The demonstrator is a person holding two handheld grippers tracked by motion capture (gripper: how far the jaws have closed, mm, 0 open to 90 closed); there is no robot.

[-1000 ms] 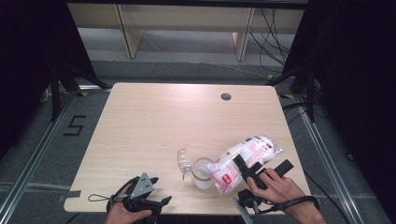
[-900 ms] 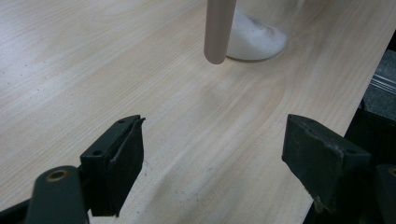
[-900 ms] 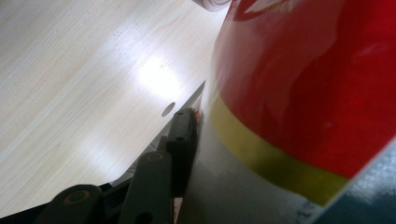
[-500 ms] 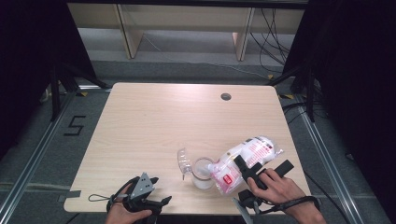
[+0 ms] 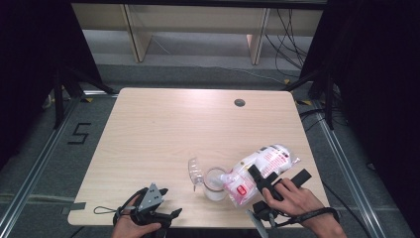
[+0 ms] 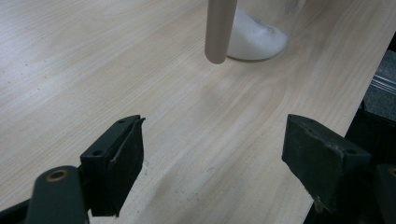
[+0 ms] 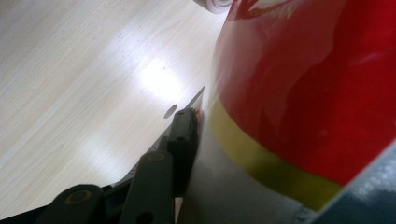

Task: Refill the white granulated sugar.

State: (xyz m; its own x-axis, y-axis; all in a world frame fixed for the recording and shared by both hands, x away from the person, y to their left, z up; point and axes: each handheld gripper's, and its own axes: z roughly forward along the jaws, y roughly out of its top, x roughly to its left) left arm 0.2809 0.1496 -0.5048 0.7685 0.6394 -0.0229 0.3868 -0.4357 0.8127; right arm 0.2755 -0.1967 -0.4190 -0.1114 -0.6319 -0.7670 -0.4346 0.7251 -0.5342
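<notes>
A light wooden table (image 5: pixel 163 134) with rounded corners stands in the middle of the room, and a dark round cable hole (image 5: pixel 239 102) sits near its far edge. The floor (image 5: pixel 198 74) under it is grey. A black mark like the number five (image 5: pixel 80 134) is on the floor beside the left edge. Metal rails (image 5: pixel 29 183) run along both sides. Behind the far edge stands a pale wooden shelf unit (image 5: pixel 193 29), with black cables (image 5: pixel 289 29) hanging at its right. Black curtains (image 5: pixel 29 59) close both sides.
</notes>
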